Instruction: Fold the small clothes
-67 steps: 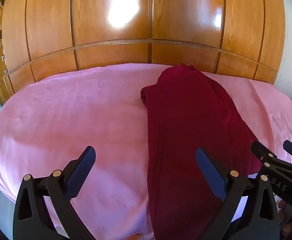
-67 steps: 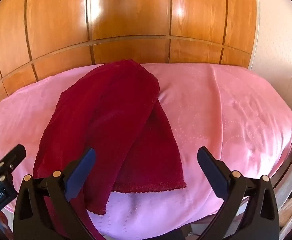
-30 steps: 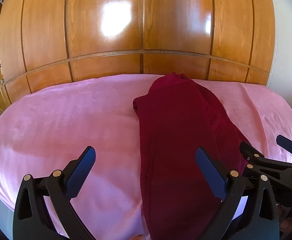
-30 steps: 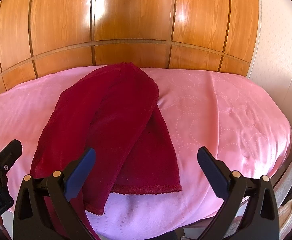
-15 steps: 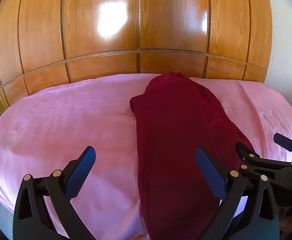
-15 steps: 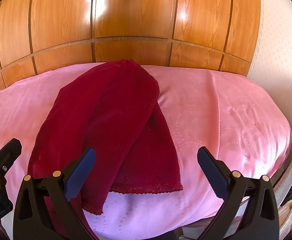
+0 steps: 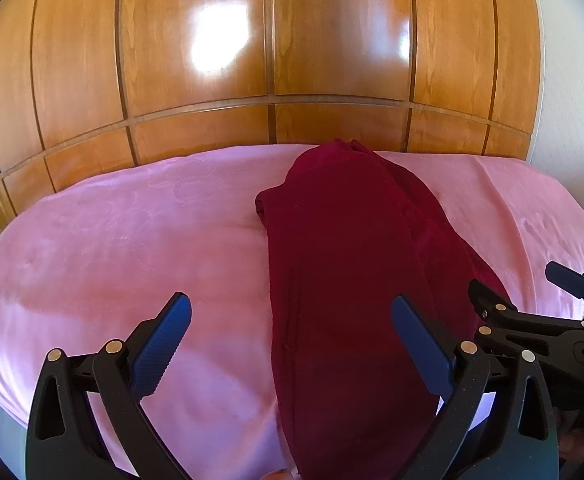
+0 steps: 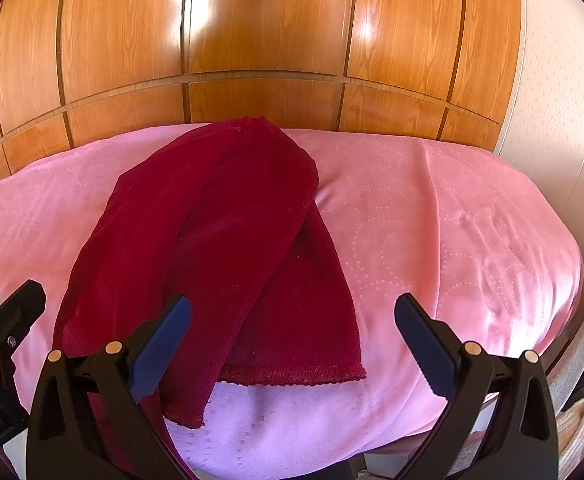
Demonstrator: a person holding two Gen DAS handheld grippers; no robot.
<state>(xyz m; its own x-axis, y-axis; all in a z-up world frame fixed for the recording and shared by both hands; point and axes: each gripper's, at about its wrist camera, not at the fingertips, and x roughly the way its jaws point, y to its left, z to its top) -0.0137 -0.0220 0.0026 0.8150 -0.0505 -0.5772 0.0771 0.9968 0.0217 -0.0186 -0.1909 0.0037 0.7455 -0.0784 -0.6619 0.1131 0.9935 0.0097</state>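
A dark red garment [image 7: 352, 264] [image 8: 228, 240] lies lengthwise on the pink bedcover [image 7: 132, 240] [image 8: 452, 240], one side folded over the other, its hemmed ends [image 8: 292, 376] near the front edge. My left gripper [image 7: 292, 344] hovers open over the garment's near left part, nothing between its blue pads. My right gripper [image 8: 292, 344] is open above the garment's near right hem, also holding nothing. In the left wrist view the right gripper [image 7: 532, 288] shows at the right edge; in the right wrist view part of the left gripper [image 8: 4, 320] shows at the left edge.
Glossy wooden wardrobe panels [image 7: 292, 60] [image 8: 272, 40] rise right behind the bed. A pale wall [image 8: 552, 100] stands at the right. Beige cloth [image 8: 580, 432] lies low beside the bed's right edge.
Both grippers have stayed open and drawn back slightly from the garment, with small shifts of view. The garment has not moved.
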